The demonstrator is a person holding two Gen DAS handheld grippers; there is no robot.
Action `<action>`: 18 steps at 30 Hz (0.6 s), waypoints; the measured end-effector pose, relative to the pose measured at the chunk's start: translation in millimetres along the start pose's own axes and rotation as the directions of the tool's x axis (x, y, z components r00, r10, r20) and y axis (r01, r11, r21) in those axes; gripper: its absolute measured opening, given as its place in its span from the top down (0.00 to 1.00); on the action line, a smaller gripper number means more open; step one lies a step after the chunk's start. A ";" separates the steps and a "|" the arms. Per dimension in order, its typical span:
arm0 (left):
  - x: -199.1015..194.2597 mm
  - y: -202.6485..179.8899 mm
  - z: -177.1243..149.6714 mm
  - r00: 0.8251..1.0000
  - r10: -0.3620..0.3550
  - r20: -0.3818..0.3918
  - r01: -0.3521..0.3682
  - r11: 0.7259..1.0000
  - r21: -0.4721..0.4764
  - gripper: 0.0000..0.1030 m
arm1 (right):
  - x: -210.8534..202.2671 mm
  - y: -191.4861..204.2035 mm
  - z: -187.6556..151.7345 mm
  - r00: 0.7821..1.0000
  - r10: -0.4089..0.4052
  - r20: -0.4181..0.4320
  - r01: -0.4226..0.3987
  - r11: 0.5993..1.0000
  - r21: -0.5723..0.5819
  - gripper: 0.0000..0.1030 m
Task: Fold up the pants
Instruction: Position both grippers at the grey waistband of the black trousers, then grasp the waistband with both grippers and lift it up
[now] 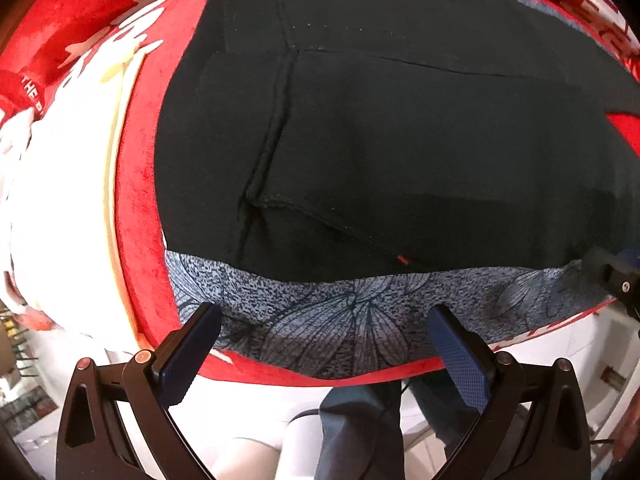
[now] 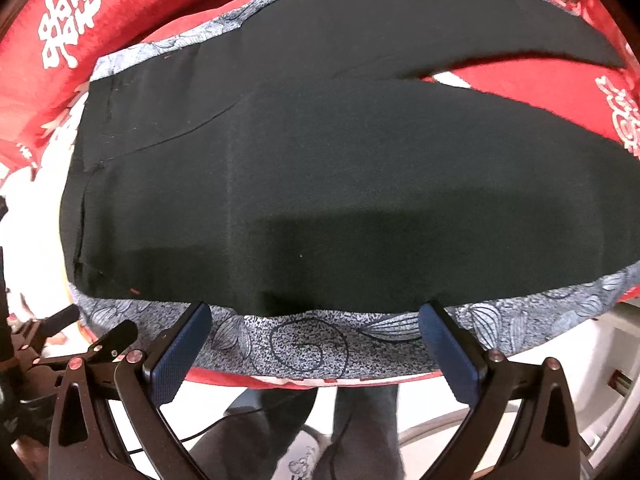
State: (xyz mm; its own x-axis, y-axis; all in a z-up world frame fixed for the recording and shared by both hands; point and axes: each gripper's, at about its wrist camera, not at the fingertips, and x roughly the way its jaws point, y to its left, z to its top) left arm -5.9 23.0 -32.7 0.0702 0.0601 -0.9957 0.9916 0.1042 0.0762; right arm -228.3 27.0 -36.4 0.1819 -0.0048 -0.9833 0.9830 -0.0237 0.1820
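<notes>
Both the left gripper [image 1: 324, 322] and right gripper [image 2: 316, 318] gape wide, empty; pinch the black cotton pants [image 2: 340, 184] at their near hem, lifting evenly.

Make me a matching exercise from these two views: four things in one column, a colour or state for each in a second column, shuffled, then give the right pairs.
Things:
1. pants
2. patterned cloth
3. blanket
4. left gripper

Colour or state:
A. red with white characters
B. open, holding nothing
C. black, spread flat
D. grey-blue with a leaf print, lying under the garment

Pairs: 1-C, 2-D, 3-A, 4-B.

The right gripper is open as well, poised at the near edge of the pants.
</notes>
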 end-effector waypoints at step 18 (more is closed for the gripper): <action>21.6 47.9 -75.2 0.947 -0.297 0.124 0.318 0.925 -0.209 0.00 | 63.2 -43.1 -49.4 0.828 0.553 -0.092 -0.535 0.829 0.164 0.37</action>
State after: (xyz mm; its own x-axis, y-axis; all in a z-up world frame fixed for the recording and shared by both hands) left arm 35.0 103.9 -46.6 -0.2146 -0.0970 -0.9719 0.9169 0.3228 -0.2347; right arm -258.1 77.1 -106.3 0.6964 0.0746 -0.7138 0.7133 -0.1815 0.6770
